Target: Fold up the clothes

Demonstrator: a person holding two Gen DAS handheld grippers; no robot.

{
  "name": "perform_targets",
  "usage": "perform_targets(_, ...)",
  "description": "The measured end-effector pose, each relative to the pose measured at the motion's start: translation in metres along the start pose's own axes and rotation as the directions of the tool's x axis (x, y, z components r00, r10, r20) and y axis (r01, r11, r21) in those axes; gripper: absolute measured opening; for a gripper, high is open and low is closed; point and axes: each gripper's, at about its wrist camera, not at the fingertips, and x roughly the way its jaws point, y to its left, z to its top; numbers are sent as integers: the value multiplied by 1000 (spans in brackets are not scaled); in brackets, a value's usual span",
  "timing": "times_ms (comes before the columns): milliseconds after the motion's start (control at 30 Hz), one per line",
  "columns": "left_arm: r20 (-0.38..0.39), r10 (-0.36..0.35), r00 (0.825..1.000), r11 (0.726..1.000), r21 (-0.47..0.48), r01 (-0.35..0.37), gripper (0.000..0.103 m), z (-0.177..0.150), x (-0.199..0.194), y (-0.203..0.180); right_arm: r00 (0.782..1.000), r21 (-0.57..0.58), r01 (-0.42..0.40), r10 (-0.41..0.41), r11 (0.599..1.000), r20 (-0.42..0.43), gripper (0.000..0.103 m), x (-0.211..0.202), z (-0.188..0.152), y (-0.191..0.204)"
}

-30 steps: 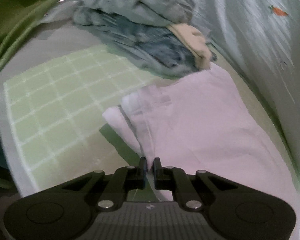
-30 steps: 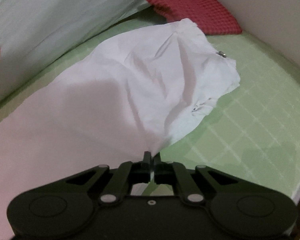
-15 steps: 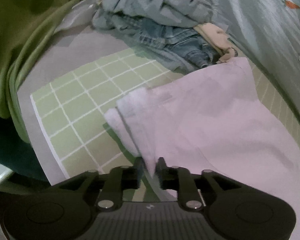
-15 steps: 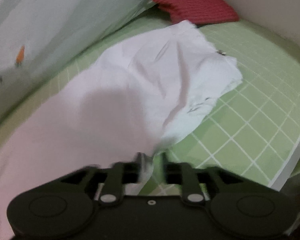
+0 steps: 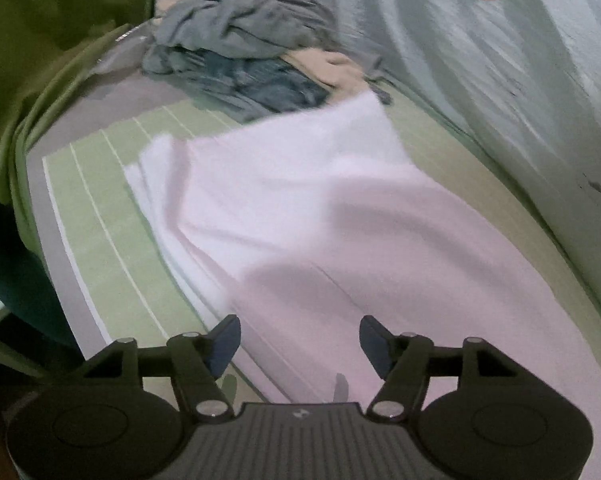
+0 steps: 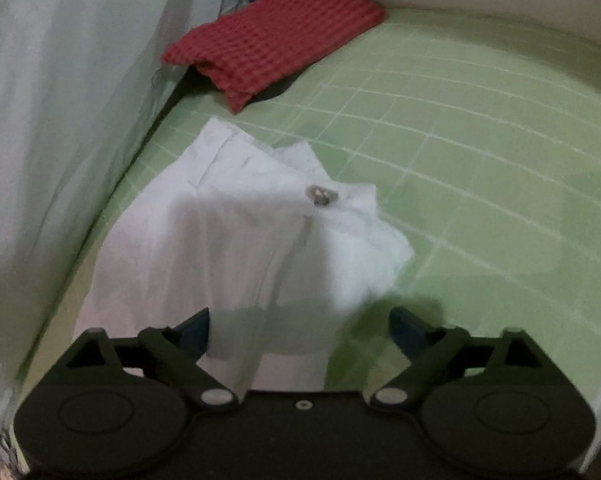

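Observation:
White trousers (image 5: 320, 216) lie stretched along the green checked bed sheet (image 5: 100, 232). The leg ends show in the left wrist view, stacked in layers. The waist end (image 6: 260, 248) with a metal button (image 6: 320, 195) shows in the right wrist view. My left gripper (image 5: 299, 340) is open just above the leg cloth, holding nothing. My right gripper (image 6: 299, 328) is open over the waist end, holding nothing.
A heap of grey, denim and beige clothes (image 5: 252, 64) lies at the far end in the left wrist view. A folded red checked cloth (image 6: 272, 40) lies near the wall. A pale curtain (image 6: 60, 100) hangs along the bed's side. The sheet's edge (image 5: 72, 280) is at left.
Both grippers were shut on the white trousers and have opened and let them go. The trousers now lie flat on the sheet.

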Motion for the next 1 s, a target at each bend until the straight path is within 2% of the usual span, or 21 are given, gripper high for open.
perform_targets(33,-5,1,1000,1000,4,-1,68,-7,-1,-8,1000,-30,-7,7,1000,-10,94,3,5,1)
perform_targets(67,-11,0,1000,1000,6,0,68,-14,-3,-15,1000,-65,-9,7,998,-21,89,3,8,3)
perform_targets(133,-22,-3,1000,1000,11,3,68,-27,-5,-29,1000,-127,-3,0,992,-24,53,3,15,2)
perform_targets(167,-25,-6,1000,1000,11,7,68,-32,-7,-34,1000,-150,-18,14,989,-23,24,2,18,0)
perform_targets(233,-33,-10,999,1000,21,11,68,-39,-10,-43,997,-162,-71,67,984,-30,20,-2,26,-6)
perform_targets(300,-36,-7,999,999,41,9,68,-44,-12,-47,999,-201,-43,48,979,19,18,-10,32,-7)
perform_targets(367,-33,4,999,999,53,-2,68,-46,-15,-46,996,-290,31,-4,957,95,18,-15,39,-9)
perform_targets(433,-34,18,999,999,46,-17,72,-44,-16,-40,989,-329,106,-66,938,132,21,-11,47,-16)
perform_targets(500,-37,36,999,999,28,-35,73,-41,-16,-31,981,-333,170,-128,927,144,34,-10,54,-20)
perform_targets(633,-37,68,997,998,-5,-68,73,-30,-15,-6,969,-378,234,-181,896,169,61,-14,47,-6)
perform_targets(667,-35,76,997,997,-12,-76,73,-25,-14,0,962,-399,256,-193,881,191,80,-16,41,3)
perform_targets(700,-32,81,996,996,-20,-82,73,-20,-15,7,949,-414,293,-212,862,232,92,-18,33,13)
perform_targets(767,-20,85,996,996,-28,-86,72,-8,-14,24,921,-440,358,-234,823,311,92,-25,17,33)
perform_targets(833,-8,87,996,996,-25,-88,72,0,-9,35,906,-471,388,-234,792,353,92,-32,0,53)
perform_targets(900,-7,87,996,996,-20,-87,71,8,0,43,906,-497,382,-210,779,367,96,-37,-18,73)
perform_targets(1000,-15,74,997,997,-24,-75,62,24,17,56,933,-536,324,-171,780,316,97,-38,-48,97)
